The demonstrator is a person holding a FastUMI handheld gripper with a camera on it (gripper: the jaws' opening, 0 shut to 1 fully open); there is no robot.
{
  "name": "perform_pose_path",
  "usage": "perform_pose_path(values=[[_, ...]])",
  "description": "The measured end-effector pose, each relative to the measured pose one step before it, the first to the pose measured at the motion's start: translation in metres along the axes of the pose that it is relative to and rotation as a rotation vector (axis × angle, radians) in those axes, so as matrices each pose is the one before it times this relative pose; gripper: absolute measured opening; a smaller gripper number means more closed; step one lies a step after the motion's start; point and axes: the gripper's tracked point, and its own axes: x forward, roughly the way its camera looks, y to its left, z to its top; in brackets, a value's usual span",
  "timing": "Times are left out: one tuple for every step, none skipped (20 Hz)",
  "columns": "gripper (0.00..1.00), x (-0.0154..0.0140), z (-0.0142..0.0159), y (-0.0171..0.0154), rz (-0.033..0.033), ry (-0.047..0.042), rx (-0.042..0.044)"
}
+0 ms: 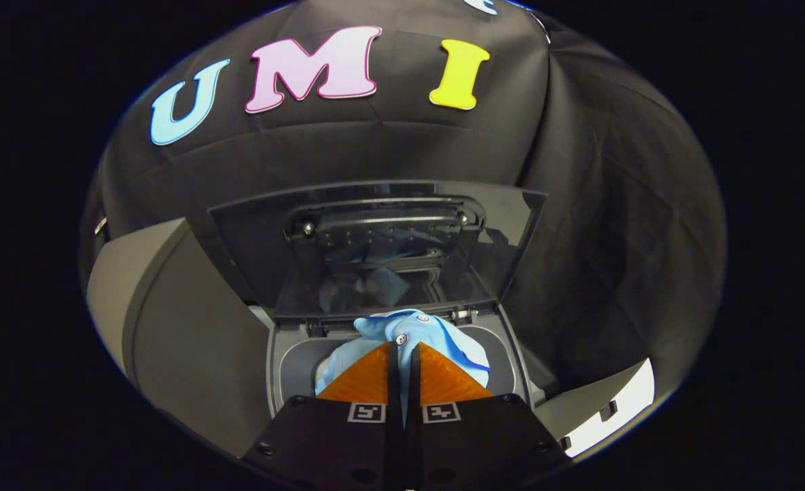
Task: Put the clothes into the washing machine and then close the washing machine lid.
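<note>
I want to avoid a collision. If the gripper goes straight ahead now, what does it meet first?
Probably the raised lid, just beyond the light blue garment that the gripper holds with jaws pressed together; depth is unclear.

Light-blue shirt (416,334) — grey washing machine (286,358), dark lid (375,239).

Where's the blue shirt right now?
In the gripper view, the blue shirt is pinched between the gripper's closed fingers, bunched over the washing machine opening, just below the raised lid.

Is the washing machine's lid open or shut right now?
Open: the lid stands tilted up behind the opening, where the gripper, fingers closed, holds the blue shirt.
</note>
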Motion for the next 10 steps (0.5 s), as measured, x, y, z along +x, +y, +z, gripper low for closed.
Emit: perform_pose_path(values=[[0.05,0.00665,-0.00422,-0.00009,-0.00018,0.00529,-0.01349],[0.05,0.00835,-0.00712,0.00009,-0.00160,0.01321,-0.00476],[0.05,0.00530,-0.00475,0.00132,0.01177,0.00945,-0.00319],[0.05,0.00718,-0.00595,0.00096,0.00134,0.01458,-0.00065],[0.05,0.00236,-0.00754,0.00029,0.00548,0.01647,-0.00838],[0.05,0.00665,-0.00700,0.00046,-0.00142,0.01413,-0.00959],[0.05,0.00675,-0.00688,0.00109,0.00535,0.01485,-0.00527],[0.05,0.00640,-0.00664,0.00160,0.00467,0.01062,-0.00127],[0.05,0.00756,-0.00786,0.00104,0.00470,0.01960,0.00018],[0.05,0.00726,-0.00850,0.00212,0.00584,0.01675,-0.00630]])
